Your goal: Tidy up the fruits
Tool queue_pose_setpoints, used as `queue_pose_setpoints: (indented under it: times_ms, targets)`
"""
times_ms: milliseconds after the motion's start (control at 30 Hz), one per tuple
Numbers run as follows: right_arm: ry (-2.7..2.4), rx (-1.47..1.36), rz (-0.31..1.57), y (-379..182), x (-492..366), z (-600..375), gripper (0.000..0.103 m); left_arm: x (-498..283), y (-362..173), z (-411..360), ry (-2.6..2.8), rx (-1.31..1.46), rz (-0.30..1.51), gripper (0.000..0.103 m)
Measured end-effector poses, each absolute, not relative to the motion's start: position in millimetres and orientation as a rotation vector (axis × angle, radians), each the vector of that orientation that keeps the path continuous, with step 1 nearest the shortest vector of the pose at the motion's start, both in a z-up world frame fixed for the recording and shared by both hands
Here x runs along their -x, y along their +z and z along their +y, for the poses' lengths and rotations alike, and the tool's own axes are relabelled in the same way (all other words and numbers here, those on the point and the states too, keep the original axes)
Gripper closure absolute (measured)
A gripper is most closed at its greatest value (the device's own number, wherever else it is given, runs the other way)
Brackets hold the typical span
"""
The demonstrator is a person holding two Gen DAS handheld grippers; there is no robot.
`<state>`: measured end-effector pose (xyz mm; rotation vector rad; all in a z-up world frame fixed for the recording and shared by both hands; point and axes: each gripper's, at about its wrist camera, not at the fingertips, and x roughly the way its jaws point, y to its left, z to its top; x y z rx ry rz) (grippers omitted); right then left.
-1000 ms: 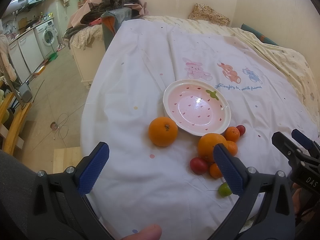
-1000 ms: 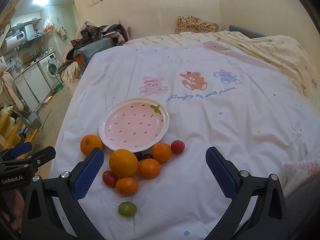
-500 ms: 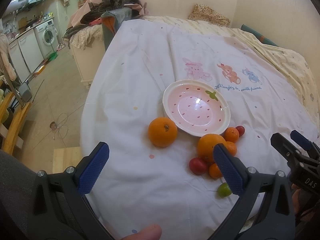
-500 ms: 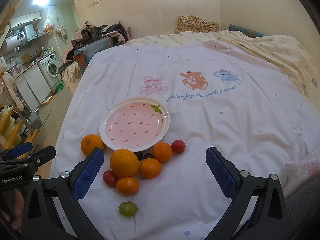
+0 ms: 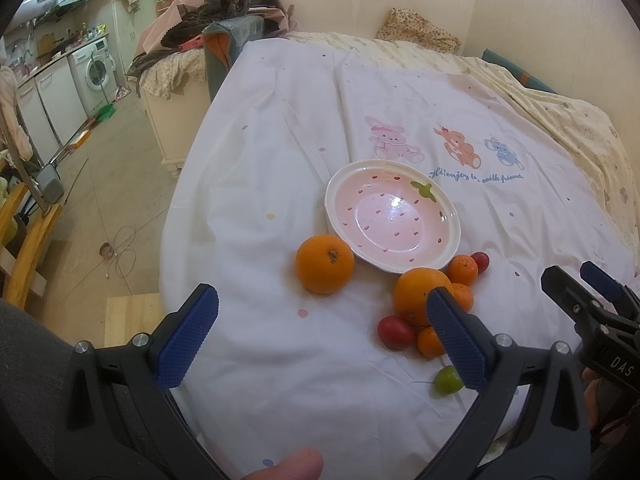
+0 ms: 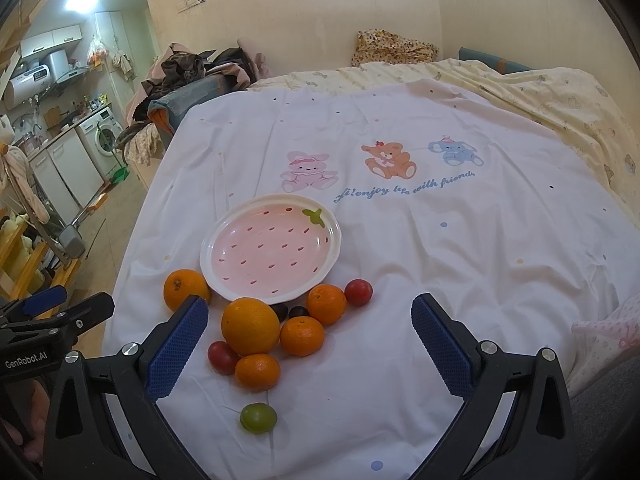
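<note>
nothing has moved | both hand-held grippers, left [image 5: 322, 334] and right [image 6: 310, 346], spread (empty) | two dark fruits [image 6: 289, 312] half hidden

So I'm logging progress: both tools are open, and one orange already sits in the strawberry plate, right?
Not quite. The strawberry plate is empty in the right wrist view; every orange lies on the sheet beside it. Both tools are open.

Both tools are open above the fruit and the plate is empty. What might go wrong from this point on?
1. The fruits lie packed together: closing on the big orange may knock the red tomato or small orange away.
2. The lone orange sits nearest the bed's edge; a nudge could roll it toward the floor.
3. The plate rests on soft bedding, so dropped fruit may tip it.
</note>
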<state>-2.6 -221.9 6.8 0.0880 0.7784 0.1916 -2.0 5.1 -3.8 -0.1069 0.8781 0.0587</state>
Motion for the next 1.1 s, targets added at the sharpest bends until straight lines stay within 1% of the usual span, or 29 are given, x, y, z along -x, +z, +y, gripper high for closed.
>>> queue_pose_setpoints:
  times_ms: [267,467,633,833,900,967,1000,1067,1100]
  targets:
    - [0.197,-0.095,0.789,5.5,2.3,-218.8,0.0,2.1,-3.2,4.0,0.064,0.111,0.879,0.0]
    - [0.207,-0.128,0.832,0.9,-4.3,-220.9,0.0,-2.5,-4.9,7.3,0.09,0.12,0.896,0.0]
    - [0.241,-0.191,0.945,-9.3,-17.7,-227.1,0.0,-7.9,-8.2,11.2,0.113,0.148,0.929,0.0]
    - [0.309,-0.333,1.182,-37.0,-49.9,-227.8,0.0,-12.8,-16.7,18.3,0.142,0.166,0.982,0.0]
    - [0.339,-0.407,1.259,-52.2,-61.6,-224.0,0.005,-14.1,-20.4,22.9,0.148,0.186,1.002,0.0]
    - [0.357,-0.467,1.331,-67.5,-73.1,-216.2,0.015,-16.0,-23.7,26.4,0.157,0.205,1.019,0.0]
    - [0.363,-0.489,1.359,-72.9,-77.5,-212.3,0.016,-16.4,-25.3,27.7,0.16,0.211,1.025,0.0]
    - [0.36,-0.501,1.404,-83.4,-86.2,-202.5,0.024,-17.6,-27.7,29.9,0.165,0.223,1.038,0.0]
    - [0.355,-0.504,1.426,-87.6,-90.6,-197.5,0.025,-18.1,-28.7,30.7,0.166,0.228,1.044,0.0]
